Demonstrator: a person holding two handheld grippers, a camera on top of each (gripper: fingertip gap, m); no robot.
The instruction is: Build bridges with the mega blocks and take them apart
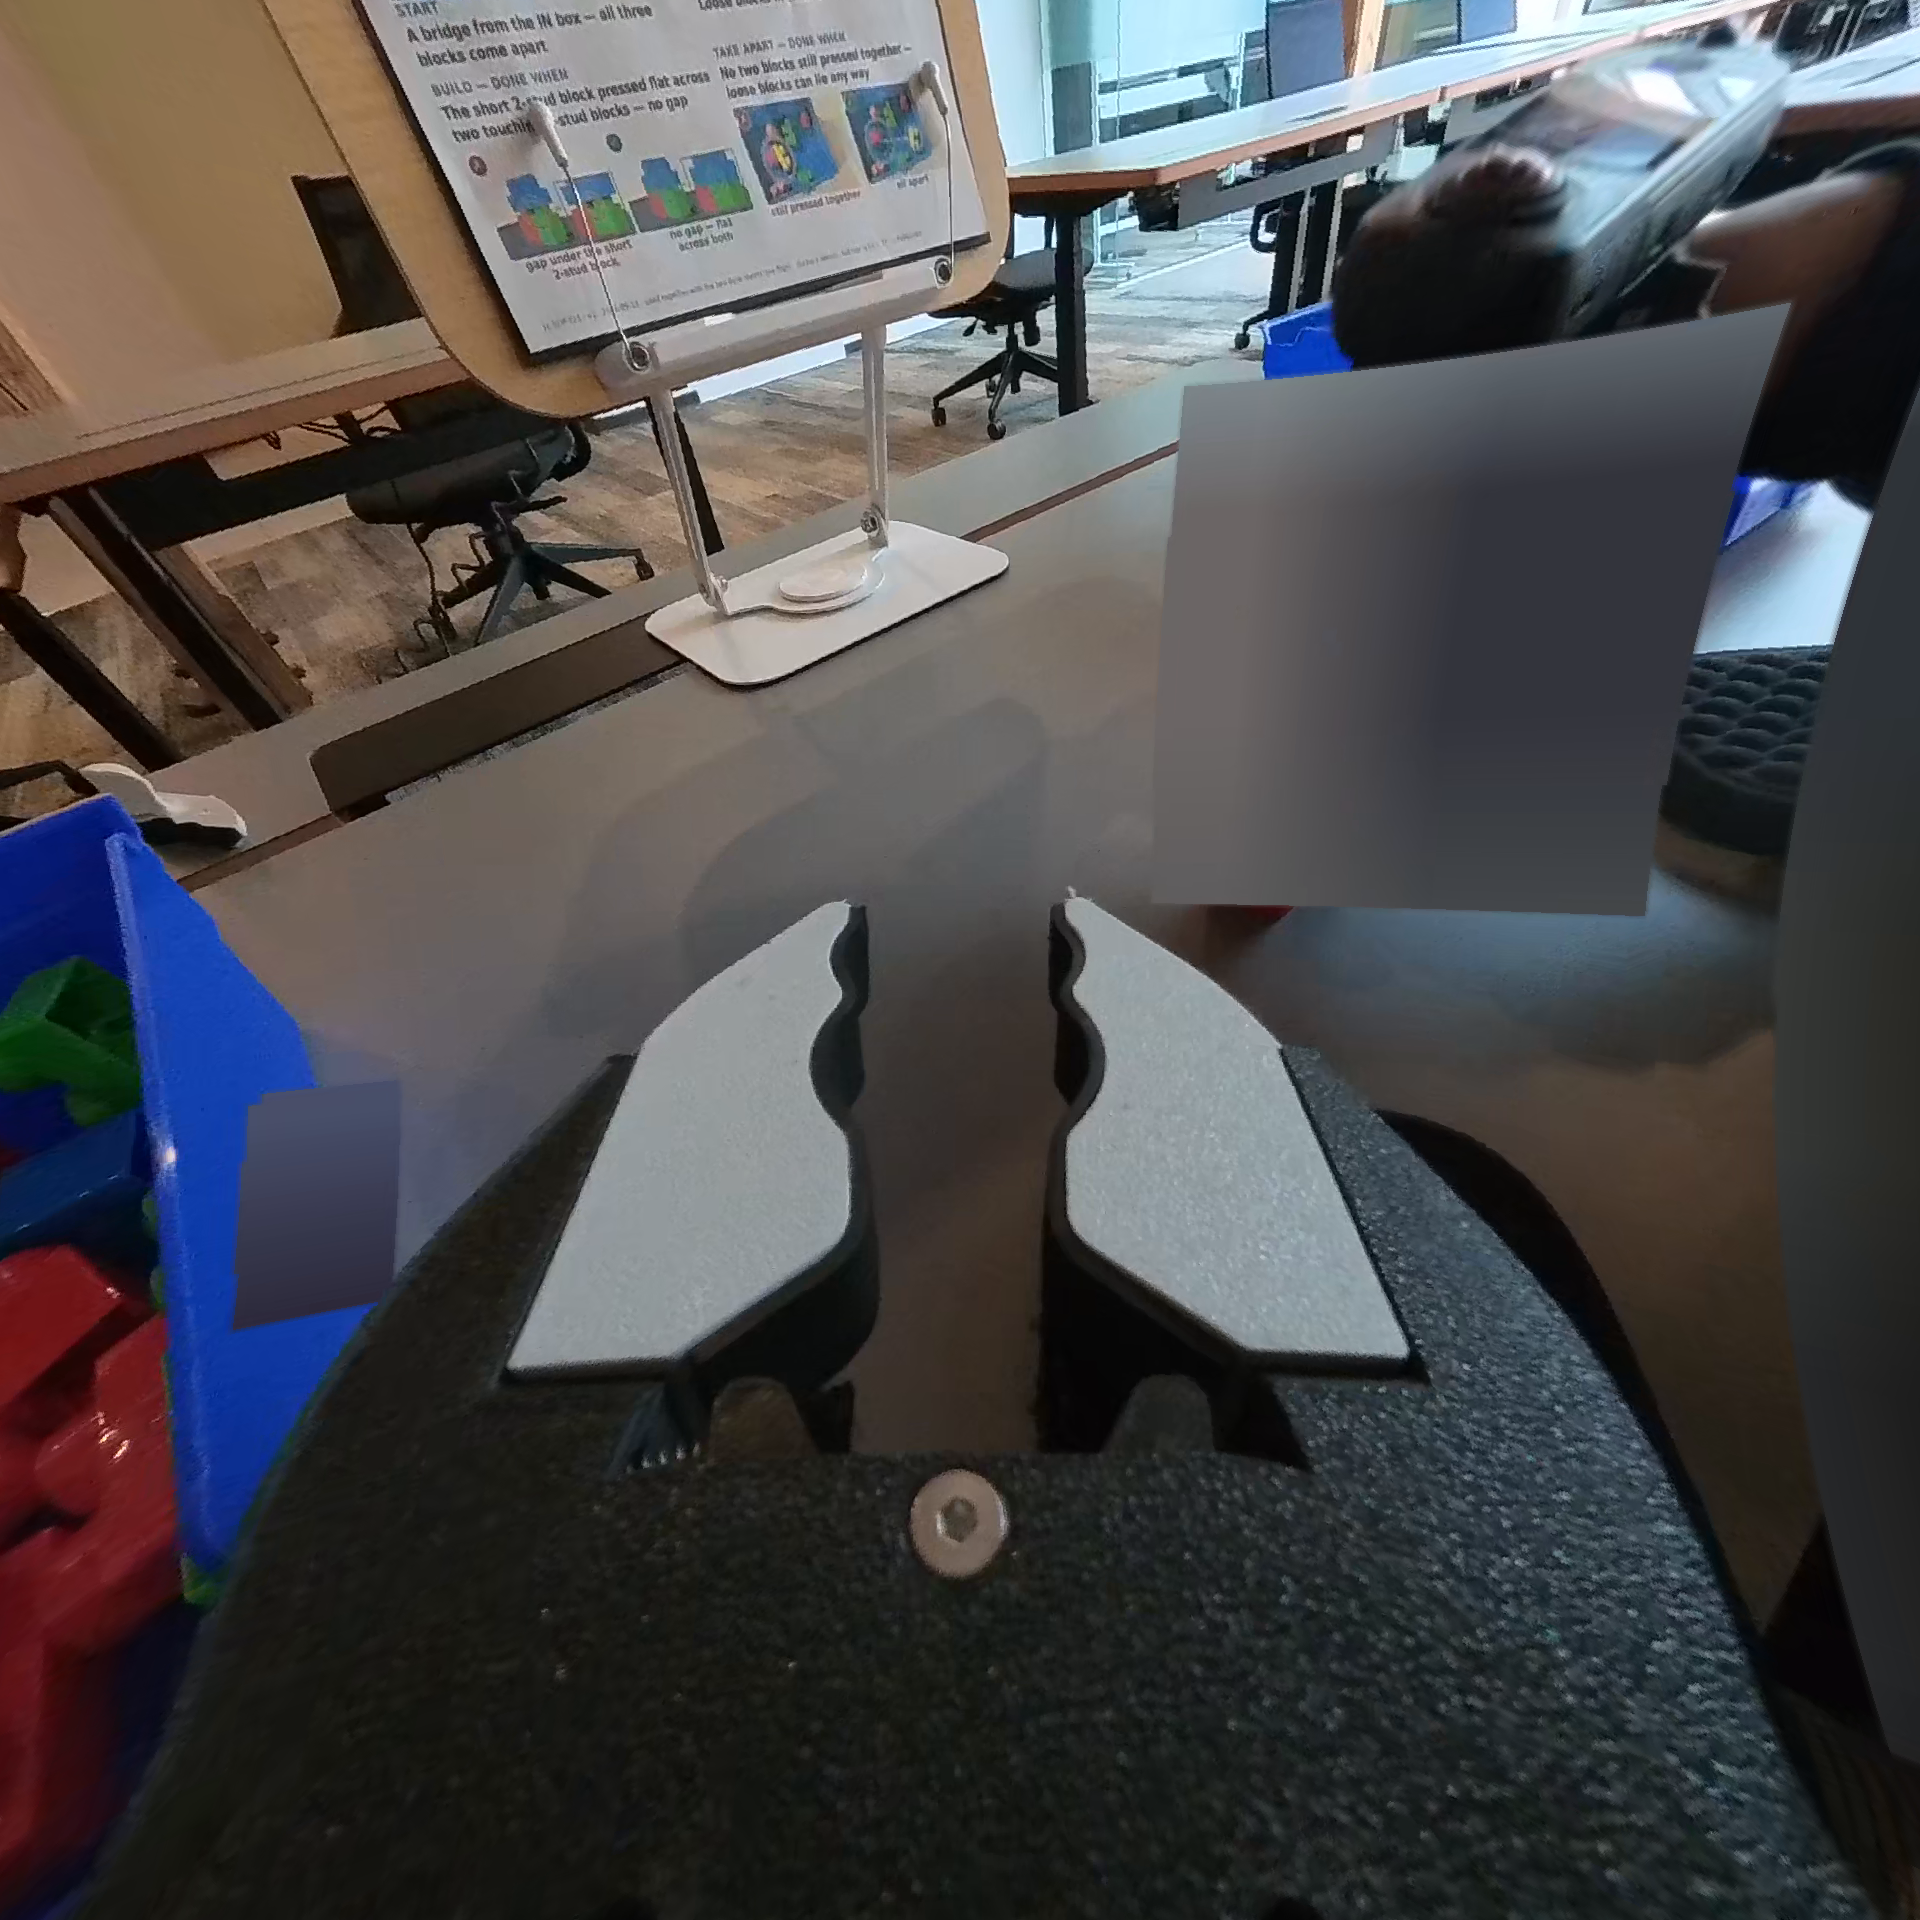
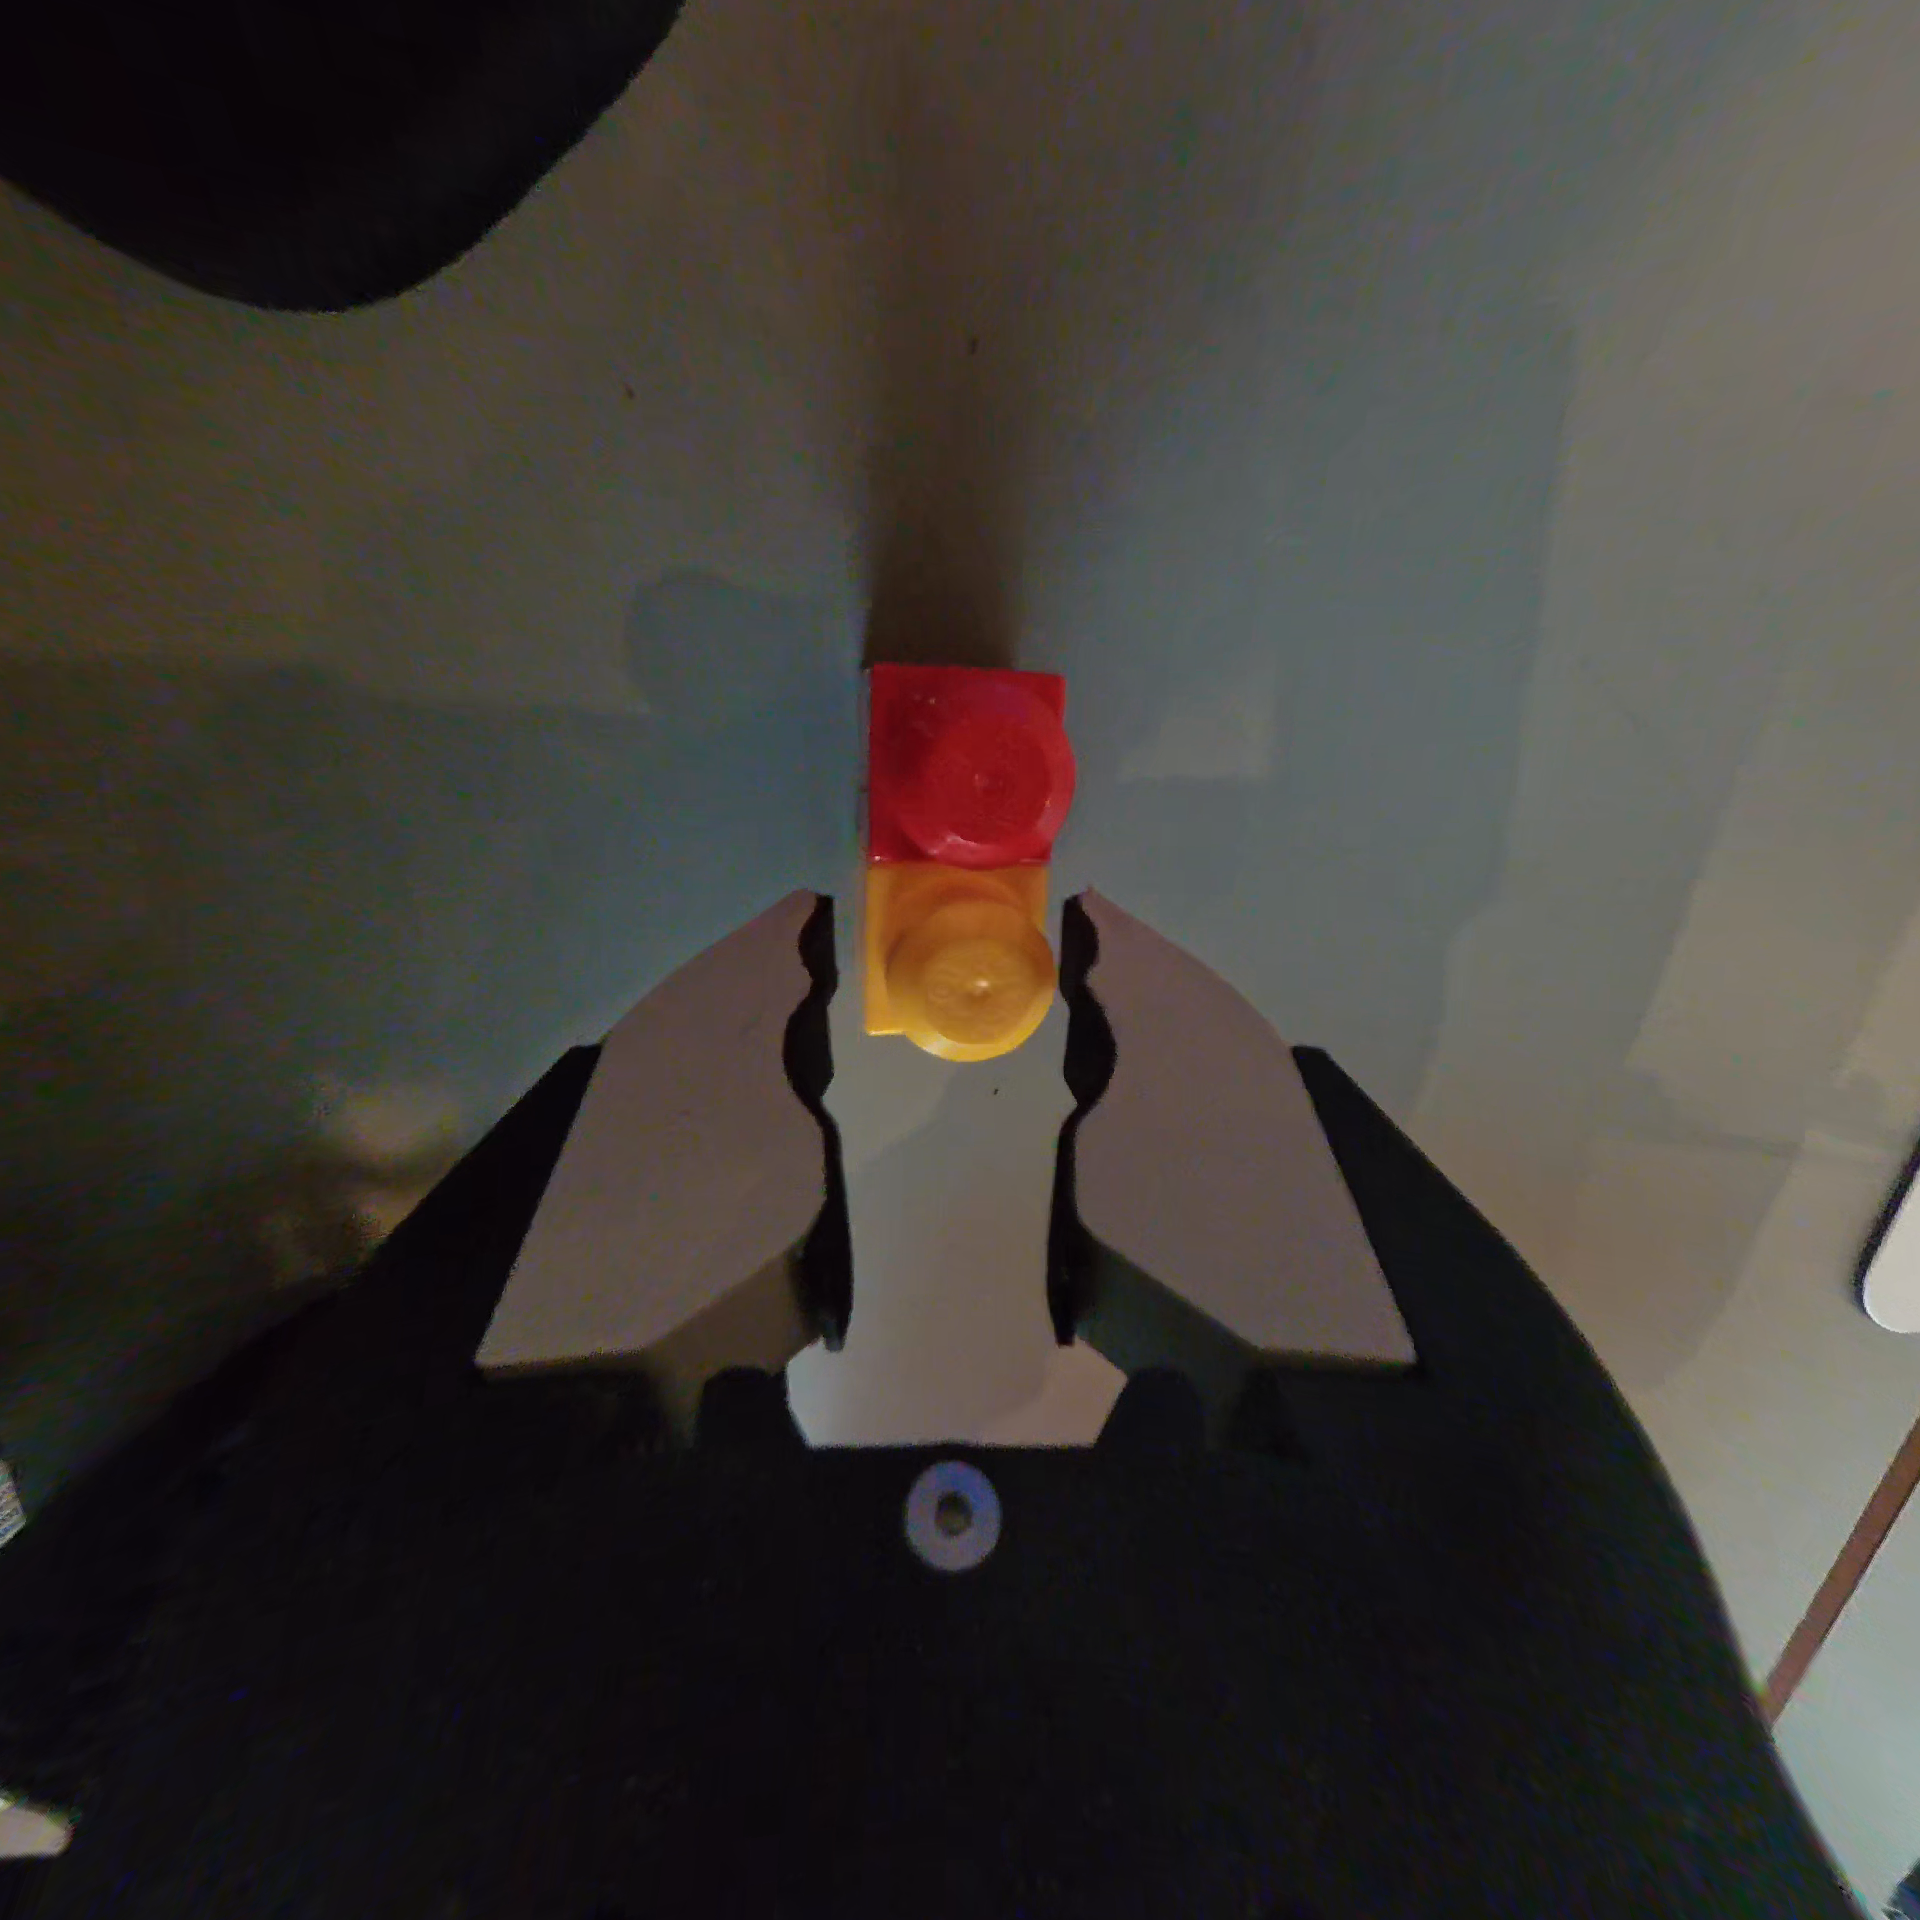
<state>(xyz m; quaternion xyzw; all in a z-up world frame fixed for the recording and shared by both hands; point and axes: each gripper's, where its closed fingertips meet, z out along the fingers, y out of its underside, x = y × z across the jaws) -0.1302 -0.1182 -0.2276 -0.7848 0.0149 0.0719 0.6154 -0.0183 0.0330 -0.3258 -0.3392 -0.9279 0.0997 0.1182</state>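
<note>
The left black gripper with grey finger plates [image 1: 958, 914] sits level, its jaws parted and empty. The right black gripper with grey finger plates [image 2: 951, 904] points downward, jaws parted, gripping nothing.

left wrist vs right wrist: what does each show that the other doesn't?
Left wrist only: blue bin of red and green blocks, instruction sheet on a stand, office chairs, the open left claw holding nothing. Right wrist only: red block touching yellow block on the table, right claw open around the yellow one. Both: a grey tabletop.
</note>
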